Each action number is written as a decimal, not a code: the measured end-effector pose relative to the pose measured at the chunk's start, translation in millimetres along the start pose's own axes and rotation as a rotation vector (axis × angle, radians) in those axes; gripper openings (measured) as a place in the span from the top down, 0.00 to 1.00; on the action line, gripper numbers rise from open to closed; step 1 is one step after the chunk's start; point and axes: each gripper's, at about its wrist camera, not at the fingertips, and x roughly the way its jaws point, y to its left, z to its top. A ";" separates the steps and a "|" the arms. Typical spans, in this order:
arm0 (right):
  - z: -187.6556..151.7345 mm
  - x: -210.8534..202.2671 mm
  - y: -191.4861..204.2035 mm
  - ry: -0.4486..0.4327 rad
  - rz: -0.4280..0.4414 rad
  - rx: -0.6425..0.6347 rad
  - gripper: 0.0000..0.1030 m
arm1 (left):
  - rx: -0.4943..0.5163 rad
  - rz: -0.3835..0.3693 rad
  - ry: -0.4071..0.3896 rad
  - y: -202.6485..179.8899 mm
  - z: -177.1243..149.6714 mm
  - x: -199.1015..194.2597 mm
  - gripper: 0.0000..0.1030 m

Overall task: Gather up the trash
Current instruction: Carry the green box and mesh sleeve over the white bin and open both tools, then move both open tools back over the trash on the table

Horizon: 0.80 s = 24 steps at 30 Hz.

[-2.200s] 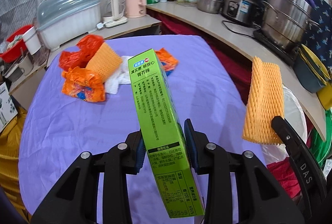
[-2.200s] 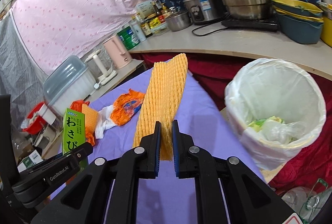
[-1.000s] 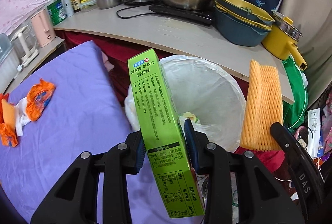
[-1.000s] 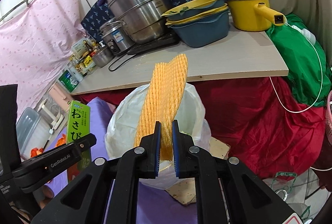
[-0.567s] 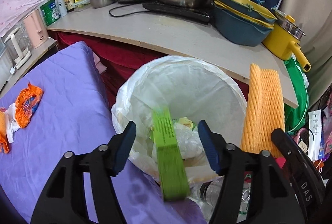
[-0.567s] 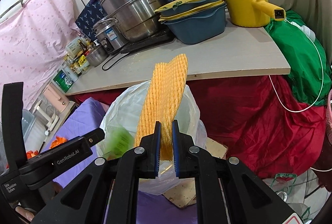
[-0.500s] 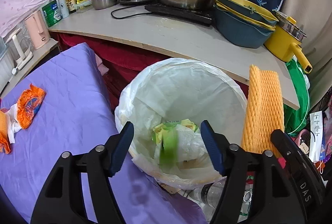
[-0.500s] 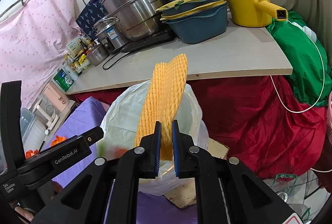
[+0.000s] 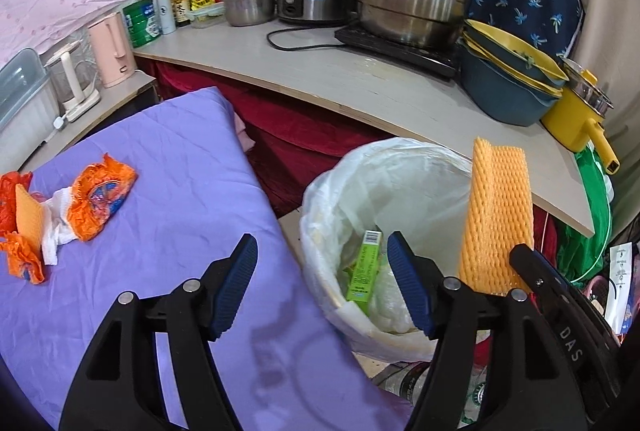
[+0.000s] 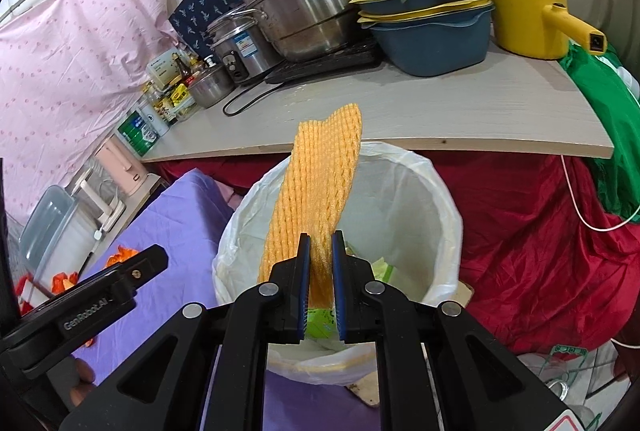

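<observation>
**Foam net over the bin, ready to drop**

We hold the orange foam net [image 10: 320,199] clamped between the pads of the right gripper [image 10: 320,285], its free end standing up and leaning over the white-lined trash bin [image 10: 440,191]. To do this step well, we should bring the pinch point well inside the rim before we let go, since so light a sleeve looks likely to drift or catch on the liner's edge; opening wide and cleanly should help it fall free.

The left gripper [image 9: 320,285] stands with its jaws apart and nothing between them, poised over the near rim of the bin. The green box [image 9: 366,271] already lies inside the bin on the crumpled liner. More trash, the orange wrappers [image 9: 100,199] and a white tissue [image 9: 56,227], waits on the purple tablecloth [image 9: 160,191], well apart from both grippers.
</observation>
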 end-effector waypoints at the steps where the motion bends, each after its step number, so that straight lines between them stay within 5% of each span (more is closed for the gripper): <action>1: -0.5 3.4 3.1 0.005 0.002 -0.004 0.90 | -0.008 0.004 -0.004 5.9 0.7 -1.5 0.38; 24: -17.5 5.7 79.8 0.020 0.054 -0.090 0.67 | -0.115 0.072 -0.037 83.9 -8.4 -28.1 0.35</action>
